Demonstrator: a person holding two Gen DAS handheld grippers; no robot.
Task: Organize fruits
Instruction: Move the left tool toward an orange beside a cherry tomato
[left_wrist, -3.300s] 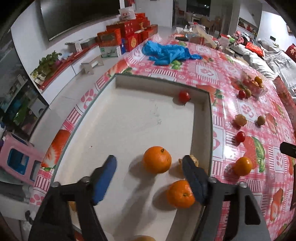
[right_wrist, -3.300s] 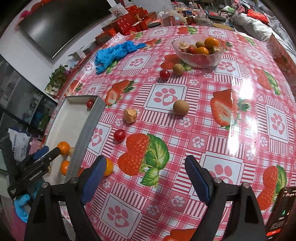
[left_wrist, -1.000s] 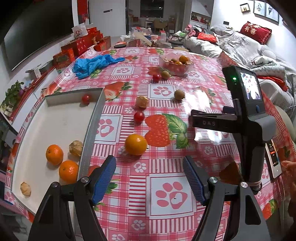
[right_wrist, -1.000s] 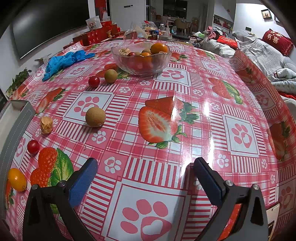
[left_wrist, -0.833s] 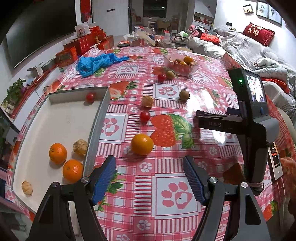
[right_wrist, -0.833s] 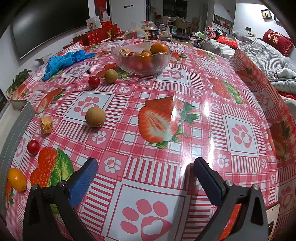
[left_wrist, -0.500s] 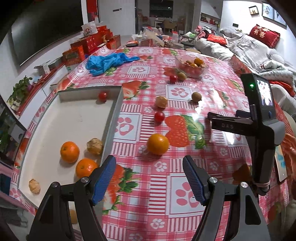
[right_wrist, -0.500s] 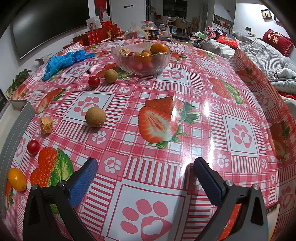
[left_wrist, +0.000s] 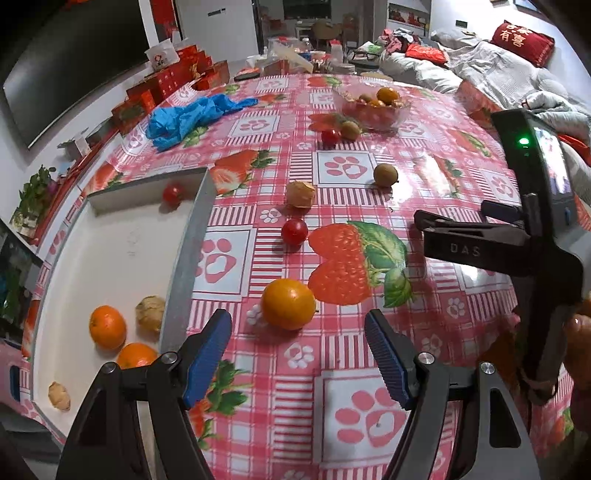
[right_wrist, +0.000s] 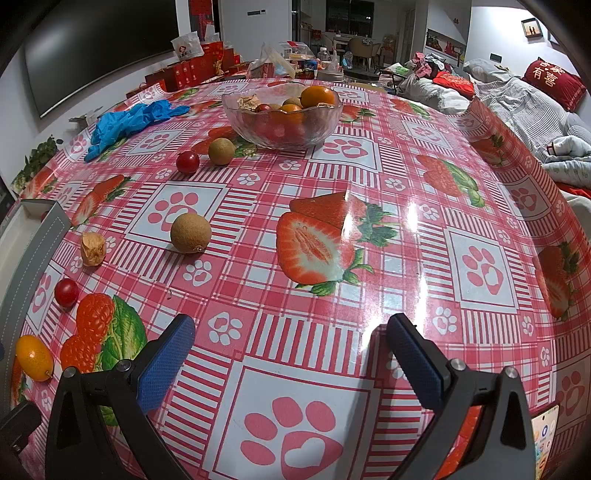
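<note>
The left gripper (left_wrist: 297, 345) hangs with jaws released and empty, an orange (left_wrist: 288, 303) on the worktop (left_wrist: 369, 354) just at twelve o'clock. The tray (left_wrist: 183, 266) lies at ten o'clock. The right gripper (right_wrist: 291, 354) is likewise released, empty.

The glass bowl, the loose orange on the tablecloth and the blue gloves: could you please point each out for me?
glass bowl (right_wrist: 282, 127): right wrist view, on its front glass wall.
loose orange (left_wrist: 289, 303): left wrist view, middle of its peel.
blue gloves (right_wrist: 127, 122): right wrist view, centre of the crumpled pile.
</note>
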